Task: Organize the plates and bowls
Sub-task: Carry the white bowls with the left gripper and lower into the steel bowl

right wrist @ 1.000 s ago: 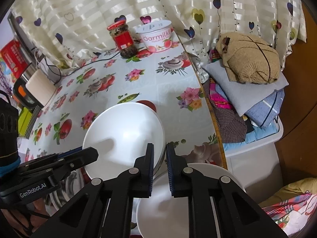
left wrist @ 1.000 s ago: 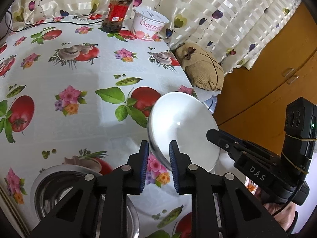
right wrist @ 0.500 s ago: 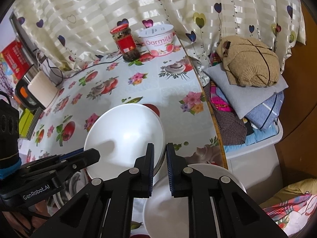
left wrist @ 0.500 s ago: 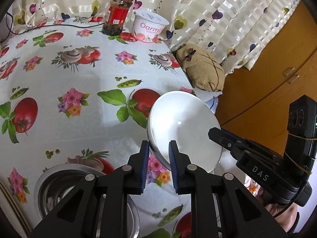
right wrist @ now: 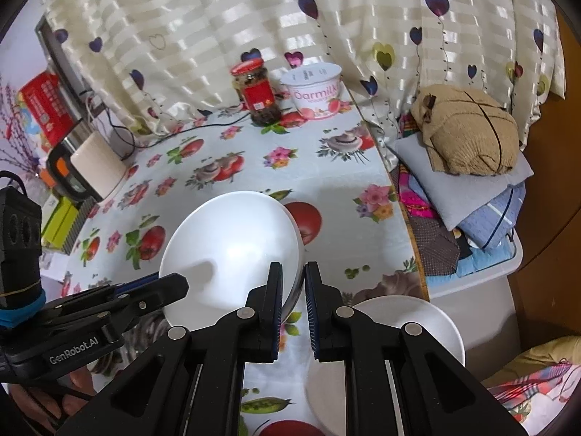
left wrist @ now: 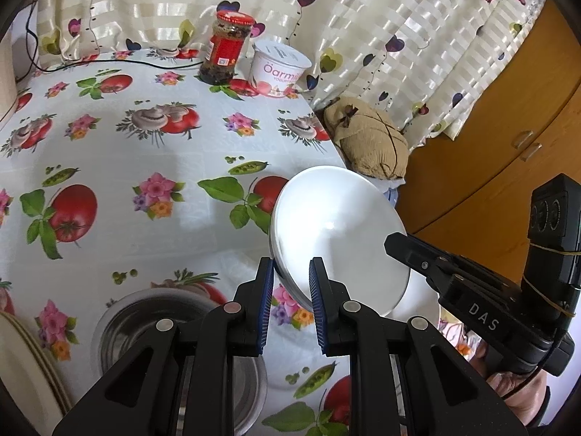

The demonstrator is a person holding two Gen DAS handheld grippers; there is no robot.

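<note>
A white bowl (left wrist: pixel 337 232) hangs tilted above the flowered tablecloth (left wrist: pixel 109 152), held at two opposite rims. My left gripper (left wrist: pixel 290 283) is shut on its near rim in the left wrist view. In the right wrist view my right gripper (right wrist: pixel 293 287) is shut on the other rim of the white bowl (right wrist: pixel 228 250). Each gripper also shows in the other's view, the right gripper (left wrist: pixel 399 245) and the left gripper (right wrist: pixel 174 285). A white plate (right wrist: pixel 410 323) lies below near the table's right edge. A steel bowl (left wrist: pixel 152 327) sits below my left gripper.
A stack of cream plates (left wrist: pixel 25 370) shows at lower left. A red-lidded jar (left wrist: pixel 227 49) and a yoghurt tub (left wrist: pixel 279 69) stand by the curtain. Folded clothes in a bin (right wrist: pixel 468 167) and a wooden cabinet (left wrist: pixel 508 138) lie past the table's right edge.
Both grippers and the white bowl have risen a little and drawn back from the curtain. Both grips have stayed the same.
</note>
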